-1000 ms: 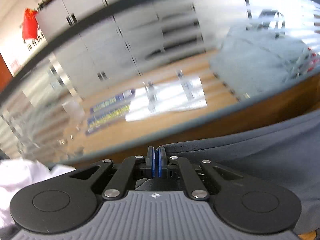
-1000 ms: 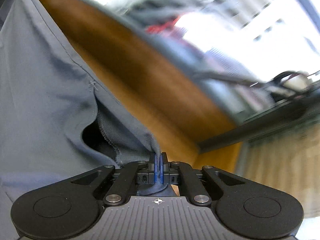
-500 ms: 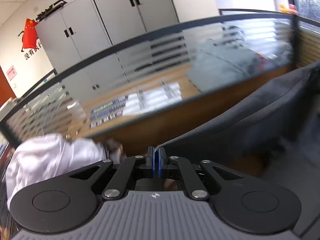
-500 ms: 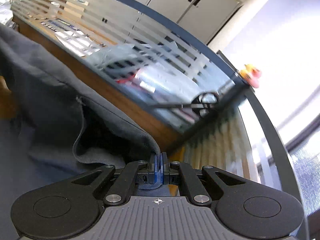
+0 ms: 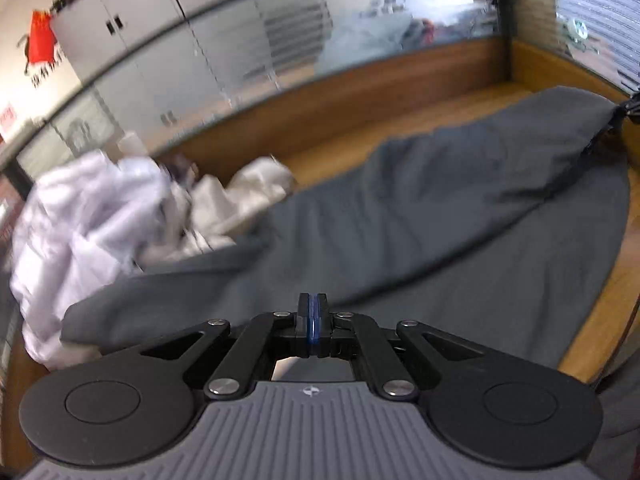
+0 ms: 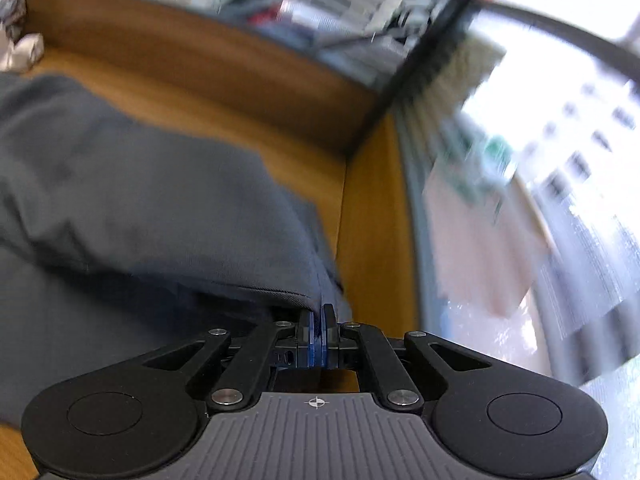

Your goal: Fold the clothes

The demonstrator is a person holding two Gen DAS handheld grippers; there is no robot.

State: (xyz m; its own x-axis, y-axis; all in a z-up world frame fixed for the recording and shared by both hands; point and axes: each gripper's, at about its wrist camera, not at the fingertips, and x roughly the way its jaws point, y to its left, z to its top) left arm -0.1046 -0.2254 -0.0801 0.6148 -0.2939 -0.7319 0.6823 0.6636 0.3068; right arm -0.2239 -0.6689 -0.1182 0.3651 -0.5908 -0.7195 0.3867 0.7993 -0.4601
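Both claws clenched on grey garment [image 5: 420, 220], apparently; white clothes heap [image 5: 92, 216] crowds desk's [image 6: 372, 216] left.

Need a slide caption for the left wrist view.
Shut left hand-held gripper over dark grey garment on wooden desk.

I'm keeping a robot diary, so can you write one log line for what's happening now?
step: folding | left gripper: shut on grey garment | right gripper: shut on grey garment's edge | garment: spread over wooden table | white clothes: heaped alongside
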